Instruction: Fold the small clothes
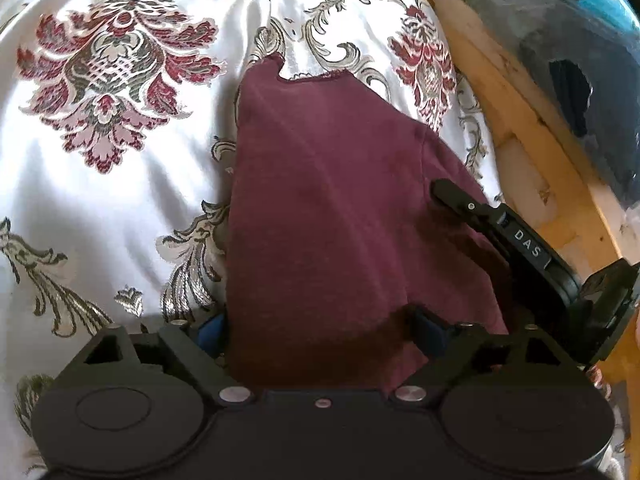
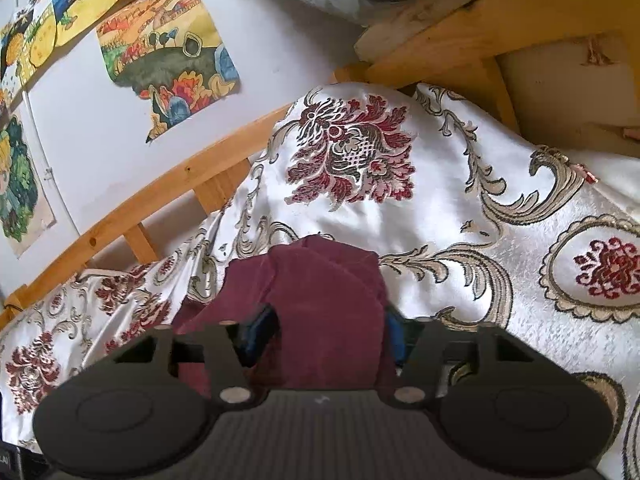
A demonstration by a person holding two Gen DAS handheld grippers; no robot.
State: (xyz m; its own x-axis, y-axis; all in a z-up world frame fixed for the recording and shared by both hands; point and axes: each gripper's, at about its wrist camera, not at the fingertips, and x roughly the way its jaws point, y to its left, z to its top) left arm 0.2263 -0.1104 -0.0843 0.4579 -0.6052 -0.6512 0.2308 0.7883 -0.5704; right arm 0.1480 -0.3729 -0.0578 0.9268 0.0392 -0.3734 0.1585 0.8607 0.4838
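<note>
L tool (image 1: 320, 320) over maroon cloth (image 1: 328, 200); R view: wall pics (image 2: 168, 60)

The left gripper (image 1: 320, 332) angles downward, its fingers (image 1: 426, 330) spread wide with maroon cloth (image 1: 328, 208) lying between them. The right gripper (image 2: 328, 332) tilts gently down, fingers (image 2: 260, 332) set closer together around the cloth.
</note>
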